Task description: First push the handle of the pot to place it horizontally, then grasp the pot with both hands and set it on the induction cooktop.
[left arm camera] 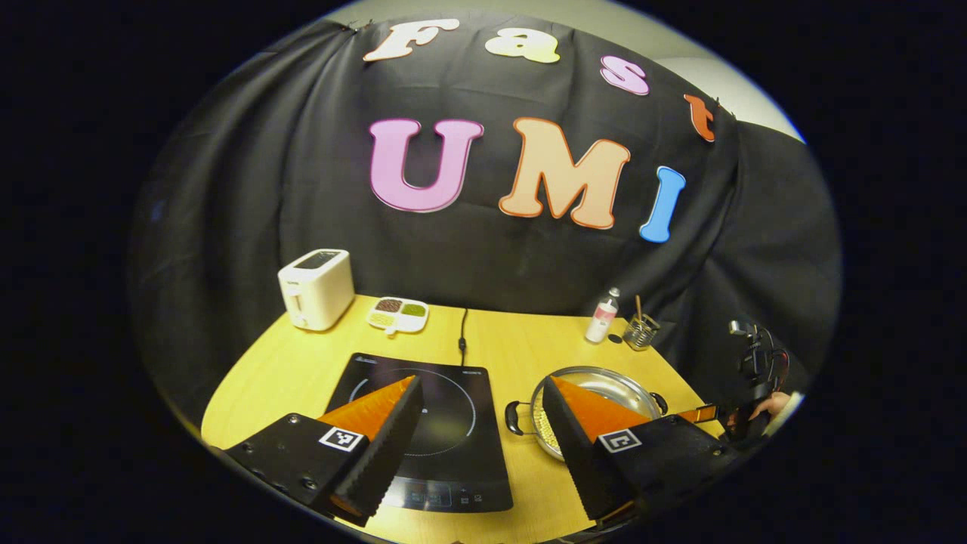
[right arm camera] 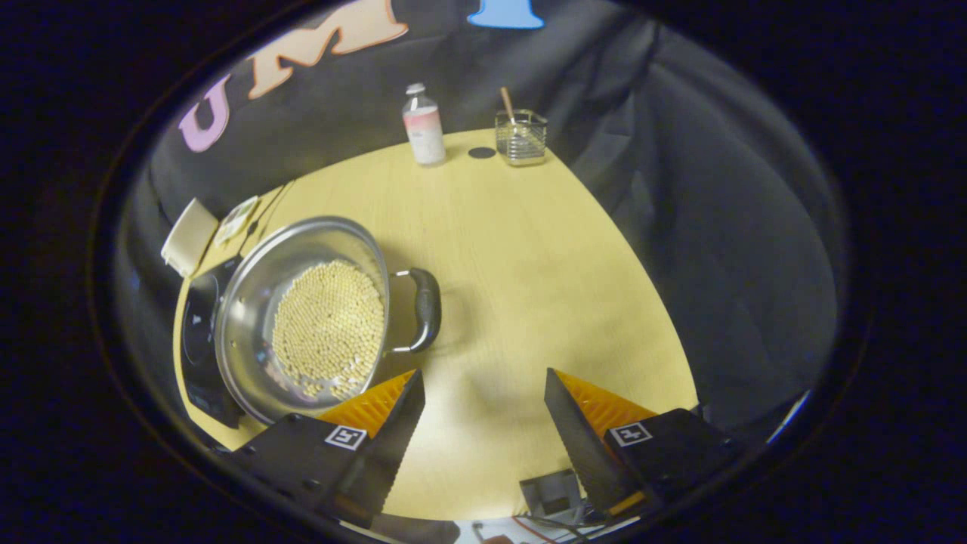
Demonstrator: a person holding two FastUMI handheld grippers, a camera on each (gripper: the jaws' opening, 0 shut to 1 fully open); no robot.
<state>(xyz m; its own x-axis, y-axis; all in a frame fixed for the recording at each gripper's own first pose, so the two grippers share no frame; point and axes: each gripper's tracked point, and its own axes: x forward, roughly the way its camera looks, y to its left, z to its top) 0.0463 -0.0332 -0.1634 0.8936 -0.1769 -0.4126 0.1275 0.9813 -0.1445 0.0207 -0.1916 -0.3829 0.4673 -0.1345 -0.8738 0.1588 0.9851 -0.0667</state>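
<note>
The left gripper (left arm camera: pixel 482 423) is hovering with jaws apart and empty above the cooktop (left arm camera: pixel 446 453), the right gripper (right arm camera: pixel 483 412) is gaping likewise over the table (right arm camera: pixel 544 287) beside the pot (right arm camera: pixel 302 317), which is sitting just right of the cooktop.

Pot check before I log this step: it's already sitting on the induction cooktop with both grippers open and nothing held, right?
Not quite. The pot stands on the yellow table beside the induction cooktop, not on it, as the left gripper view shows. The rest holds: the left gripper and right gripper are both open and hold nothing.
</note>
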